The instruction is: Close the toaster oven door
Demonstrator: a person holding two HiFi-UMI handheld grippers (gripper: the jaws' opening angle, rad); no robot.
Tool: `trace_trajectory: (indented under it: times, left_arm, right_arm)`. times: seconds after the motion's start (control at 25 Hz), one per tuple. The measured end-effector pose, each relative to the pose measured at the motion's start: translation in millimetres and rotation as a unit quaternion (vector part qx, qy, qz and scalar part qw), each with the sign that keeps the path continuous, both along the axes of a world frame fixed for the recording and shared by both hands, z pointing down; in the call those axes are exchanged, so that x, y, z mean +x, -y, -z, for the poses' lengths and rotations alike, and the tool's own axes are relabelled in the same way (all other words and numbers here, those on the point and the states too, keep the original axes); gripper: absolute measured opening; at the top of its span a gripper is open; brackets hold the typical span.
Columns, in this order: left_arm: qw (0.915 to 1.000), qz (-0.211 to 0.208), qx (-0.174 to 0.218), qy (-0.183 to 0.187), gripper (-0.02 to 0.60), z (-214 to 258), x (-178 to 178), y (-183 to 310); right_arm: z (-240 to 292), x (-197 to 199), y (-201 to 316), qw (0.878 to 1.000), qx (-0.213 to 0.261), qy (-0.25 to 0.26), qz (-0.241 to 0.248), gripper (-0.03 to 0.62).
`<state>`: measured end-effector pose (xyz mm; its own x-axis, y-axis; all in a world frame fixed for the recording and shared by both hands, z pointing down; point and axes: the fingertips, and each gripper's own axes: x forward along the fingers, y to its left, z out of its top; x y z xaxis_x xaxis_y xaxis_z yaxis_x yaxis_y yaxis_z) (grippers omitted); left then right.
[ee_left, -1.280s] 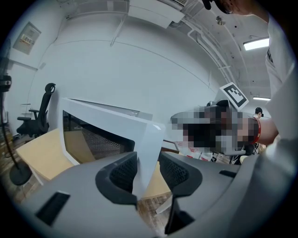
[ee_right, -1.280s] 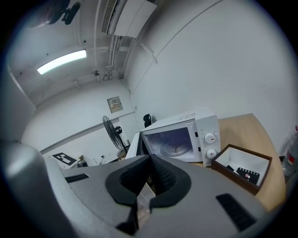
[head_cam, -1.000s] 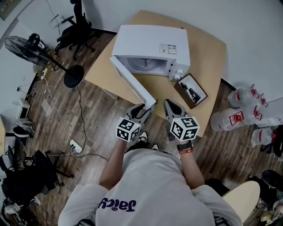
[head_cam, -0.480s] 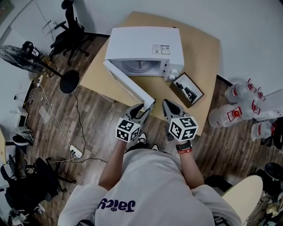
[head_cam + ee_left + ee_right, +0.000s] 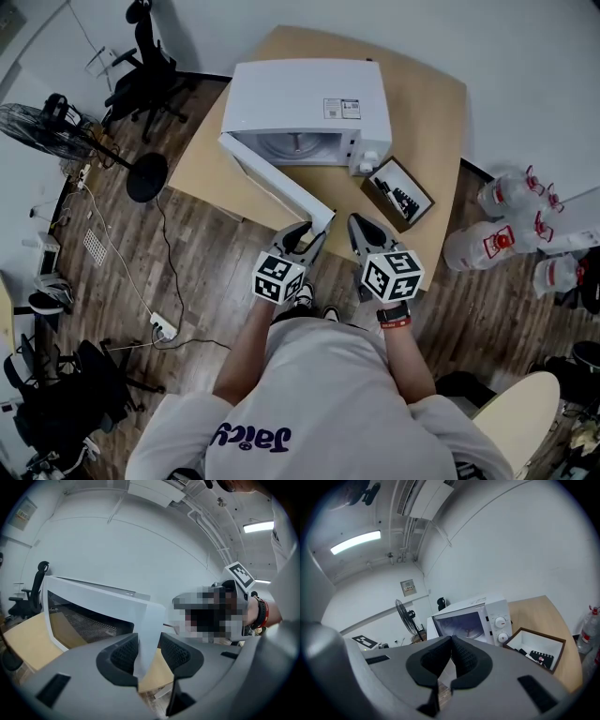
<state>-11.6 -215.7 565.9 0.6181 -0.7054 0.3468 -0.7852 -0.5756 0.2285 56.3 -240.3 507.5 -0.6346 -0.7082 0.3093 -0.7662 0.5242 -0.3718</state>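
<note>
A white toaster oven stands on a wooden table with its side-hinged door swung wide open toward me. My left gripper is at the door's free end. In the left gripper view the door's edge sits between the two pads, and the gripper is shut on it. My right gripper hovers just right of the door's end, shut and empty. The right gripper view shows the gripper's pads touching, and beyond them the oven's open cavity and two knobs.
A shallow dark-framed box with small items lies on the table right of the oven. Large water bottles stand on the floor at right. A floor fan, an office chair and cables are at left.
The head view has shifted a little. Both grippers sit slightly further right, and the left one stays on the door's edge. The door's angle looks almost the same.
</note>
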Motion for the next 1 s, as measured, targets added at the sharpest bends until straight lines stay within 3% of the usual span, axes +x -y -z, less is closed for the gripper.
trace_trajectory:
  times: [1.0]
  left_arm:
    - [0.9994, -0.033, -0.002, 0.000, 0.161, -3.6, 18.1, 30.0]
  right_arm:
    - [-1.8, 15.4, 22.3, 0.999, -0.002, -0.003, -0.033, 0.015]
